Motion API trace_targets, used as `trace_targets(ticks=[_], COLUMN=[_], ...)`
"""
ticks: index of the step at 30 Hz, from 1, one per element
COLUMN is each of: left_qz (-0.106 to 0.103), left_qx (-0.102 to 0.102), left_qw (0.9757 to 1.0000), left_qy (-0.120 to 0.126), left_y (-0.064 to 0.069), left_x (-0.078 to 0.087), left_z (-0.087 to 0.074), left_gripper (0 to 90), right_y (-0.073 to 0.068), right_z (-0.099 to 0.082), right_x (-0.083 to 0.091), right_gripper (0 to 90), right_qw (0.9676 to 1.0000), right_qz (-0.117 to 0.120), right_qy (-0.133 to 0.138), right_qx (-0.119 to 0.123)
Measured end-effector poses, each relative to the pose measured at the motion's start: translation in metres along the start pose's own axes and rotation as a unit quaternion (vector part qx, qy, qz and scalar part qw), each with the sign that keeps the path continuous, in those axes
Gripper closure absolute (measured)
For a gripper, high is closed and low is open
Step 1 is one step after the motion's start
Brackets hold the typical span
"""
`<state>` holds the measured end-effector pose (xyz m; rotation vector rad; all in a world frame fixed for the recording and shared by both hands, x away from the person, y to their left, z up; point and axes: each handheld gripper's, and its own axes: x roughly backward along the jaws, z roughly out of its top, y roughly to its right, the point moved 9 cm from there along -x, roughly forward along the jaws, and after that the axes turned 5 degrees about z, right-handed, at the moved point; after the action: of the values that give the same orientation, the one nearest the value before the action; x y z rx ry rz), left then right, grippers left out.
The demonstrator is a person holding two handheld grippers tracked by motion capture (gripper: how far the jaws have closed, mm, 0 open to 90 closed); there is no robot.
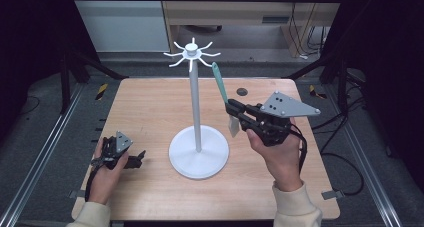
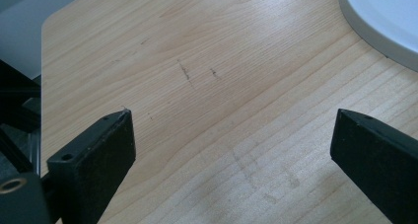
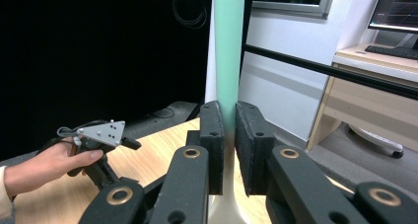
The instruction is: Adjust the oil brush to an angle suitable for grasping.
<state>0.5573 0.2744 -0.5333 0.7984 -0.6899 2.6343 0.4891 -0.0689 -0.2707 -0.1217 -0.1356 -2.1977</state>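
Right tongs clamped on spatula handle, frame centre-right, beside the stand. Left tongs wide open, nothing held, resting low left on surface.

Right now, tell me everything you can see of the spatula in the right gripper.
The spatula has a long, smooth teal-green handle that fades into a whitish, flat blade at its lower end; it looks like silicone or plastic. It stands nearly upright, handle up, blade down, lifted off the table. The right gripper clamps it where handle meets blade, both black pads pressed against its sides. It hangs right of the white hook stand, apart from it, its tip below the hooks.
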Motion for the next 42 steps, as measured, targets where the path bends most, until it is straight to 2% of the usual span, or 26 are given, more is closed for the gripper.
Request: trace_targets(ticks=[20, 26, 42], left_qz=[-0.001, 0.0, 0.0], left_qx=[-0.003, -0.002, -0.001], left_qw=[1.0, 1.0, 1.0], left_qy=[-0.003, -0.002, -0.002], left_y=[0.0, 0.0, 0.0], left_x=[0.0, 0.0, 0.0], left_z=[-0.001, -0.001, -0.001], left_gripper=[2.9, 2.9, 2.9], right_y=[0.001, 0.0, 0.002], right_z=[0.0, -0.003, -0.005], right_x=[-0.005, -0.011, -0.018], right_gripper=[82.4, 82.3, 82.0], right_qw=[1.0, 0.9998, 0.9998], right_qz=[0.0, 0.004, 0.0], right_qy=[-0.006, -0.017, -0.017], right_qx=[-0.002, -0.005, -0.005])
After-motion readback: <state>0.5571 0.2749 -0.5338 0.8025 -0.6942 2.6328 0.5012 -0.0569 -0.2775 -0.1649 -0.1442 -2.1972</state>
